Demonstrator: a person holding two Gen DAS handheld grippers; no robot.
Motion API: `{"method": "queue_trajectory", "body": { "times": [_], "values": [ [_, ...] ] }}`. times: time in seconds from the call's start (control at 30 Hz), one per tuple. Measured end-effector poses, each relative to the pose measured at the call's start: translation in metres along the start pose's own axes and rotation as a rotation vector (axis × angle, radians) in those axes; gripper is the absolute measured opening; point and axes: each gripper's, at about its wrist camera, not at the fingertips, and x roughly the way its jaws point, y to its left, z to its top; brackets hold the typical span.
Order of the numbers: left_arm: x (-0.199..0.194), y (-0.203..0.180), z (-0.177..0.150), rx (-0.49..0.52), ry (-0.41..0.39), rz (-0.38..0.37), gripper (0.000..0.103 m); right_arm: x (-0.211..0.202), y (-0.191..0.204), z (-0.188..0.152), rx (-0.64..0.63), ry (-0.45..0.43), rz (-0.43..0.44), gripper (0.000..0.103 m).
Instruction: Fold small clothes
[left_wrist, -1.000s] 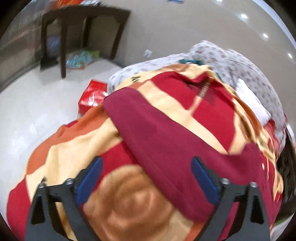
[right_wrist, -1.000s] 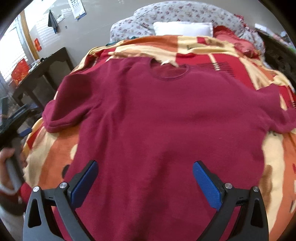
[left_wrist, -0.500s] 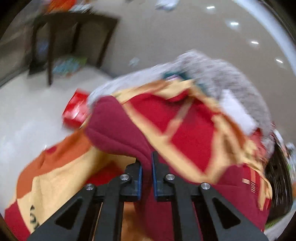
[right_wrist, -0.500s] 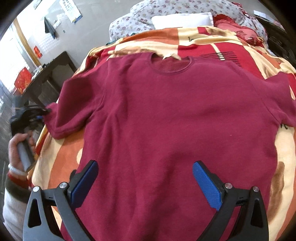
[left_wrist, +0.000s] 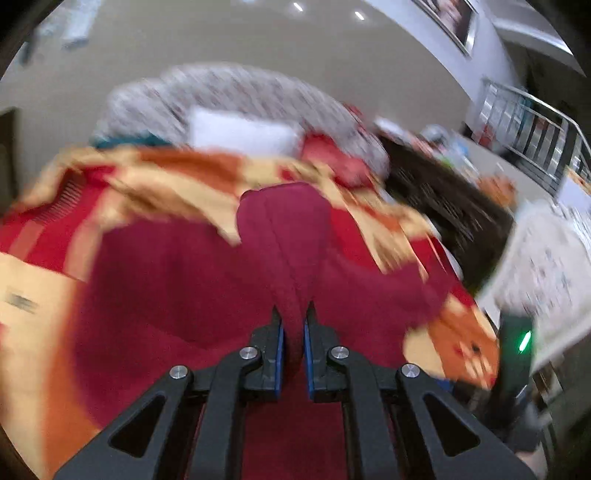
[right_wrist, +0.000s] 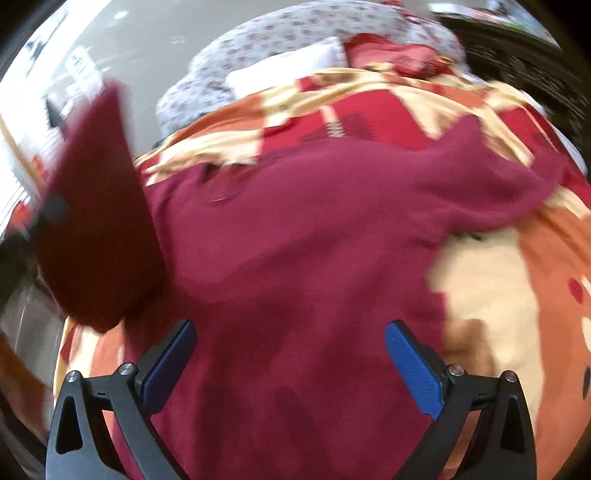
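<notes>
A maroon sweatshirt (right_wrist: 295, 240) lies front up on a red, orange and cream blanket (right_wrist: 480, 288). My left gripper (left_wrist: 293, 310) is shut on the sweatshirt's left sleeve (left_wrist: 284, 229), which stands up from the pads as a folded strip over the sweatshirt's body (left_wrist: 177, 295). In the right wrist view that raised sleeve (right_wrist: 96, 229) hangs in the air at the left, blurred. The other sleeve (right_wrist: 491, 173) lies flat, spread to the right. My right gripper (right_wrist: 288, 332) is open just above the lower part of the sweatshirt, with nothing between its fingers.
A white pillow (left_wrist: 240, 129) and floral bedding (left_wrist: 229, 88) lie at the head of the bed. Dark wooden furniture (left_wrist: 443, 199) stands along the bed's right side. A dark device with a green light (left_wrist: 524, 339) shows at the right edge.
My left gripper went from open beside the sleeve to shut on it, then swung the sleeve up and across toward the sweatshirt's middle. The right gripper shifted and rolled a little, staying open.
</notes>
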Motion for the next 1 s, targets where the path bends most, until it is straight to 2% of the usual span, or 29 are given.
{"method": "queue_trajectory", "body": {
  "times": [0.07, 0.1, 0.13, 0.2, 0.23, 0.27, 0.33, 0.37, 0.43, 0.53, 0.57, 0.67, 0.73, 0.87, 0.93, 0.97, 1.0],
  "values": [
    [0.027, -0.010, -0.024, 0.028, 0.034, 0.011, 0.034, -0.002, -0.017, -0.001, 0.046, -0.003, -0.022, 0.103],
    [0.038, -0.011, -0.035, 0.033, 0.069, 0.026, 0.053, -0.004, -0.024, -0.002, 0.067, -0.002, -0.025, 0.103],
    [0.039, -0.008, -0.040, 0.027, 0.087, 0.022, 0.058, -0.005, -0.031, -0.003, 0.086, 0.001, -0.025, 0.103],
    [0.036, -0.003, -0.044, 0.000, 0.125, 0.012, 0.060, -0.011, -0.042, -0.002, 0.110, -0.001, -0.025, 0.103],
    [0.026, 0.003, -0.043, -0.013, 0.126, 0.020, 0.066, -0.014, -0.044, -0.001, 0.113, -0.007, -0.029, 0.103],
    [0.014, 0.009, -0.040, -0.020, 0.113, 0.027, 0.070, -0.017, -0.045, 0.000, 0.116, -0.016, -0.034, 0.103],
    [-0.016, 0.024, -0.037, -0.025, 0.050, 0.052, 0.089, -0.021, -0.045, 0.003, 0.109, -0.028, -0.036, 0.103],
    [-0.031, 0.035, -0.035, -0.024, 0.011, 0.100, 0.093, -0.022, -0.044, 0.006, 0.098, -0.029, -0.027, 0.103],
    [-0.049, 0.061, -0.034, -0.031, -0.027, 0.242, 0.095, -0.020, -0.038, 0.010, 0.068, -0.025, -0.024, 0.103],
    [-0.057, 0.098, -0.040, -0.085, -0.035, 0.352, 0.095, -0.008, -0.022, 0.026, -0.008, -0.026, -0.021, 0.103],
    [-0.056, 0.109, -0.042, -0.115, -0.027, 0.368, 0.095, -0.003, -0.016, 0.030, -0.029, -0.024, -0.016, 0.103],
    [-0.047, 0.131, -0.054, -0.186, 0.012, 0.355, 0.095, 0.014, 0.007, 0.050, -0.083, -0.017, 0.009, 0.103],
    [-0.039, 0.137, -0.061, -0.197, 0.041, 0.360, 0.095, 0.031, 0.019, 0.060, -0.105, 0.020, 0.007, 0.103],
    [-0.017, 0.137, -0.072, -0.186, 0.100, 0.346, 0.095, 0.071, 0.039, 0.070, -0.132, 0.067, -0.062, 0.103],
    [-0.011, 0.134, -0.074, -0.165, 0.094, 0.353, 0.095, 0.088, 0.046, 0.069, -0.178, 0.081, -0.112, 0.103],
    [-0.010, 0.132, -0.074, -0.158, 0.093, 0.353, 0.095, 0.094, 0.051, 0.066, -0.224, 0.069, -0.145, 0.103],
    [-0.011, 0.130, -0.074, -0.158, 0.092, 0.346, 0.095, 0.094, 0.053, 0.063, -0.255, 0.044, -0.161, 0.098]
  ]
}}
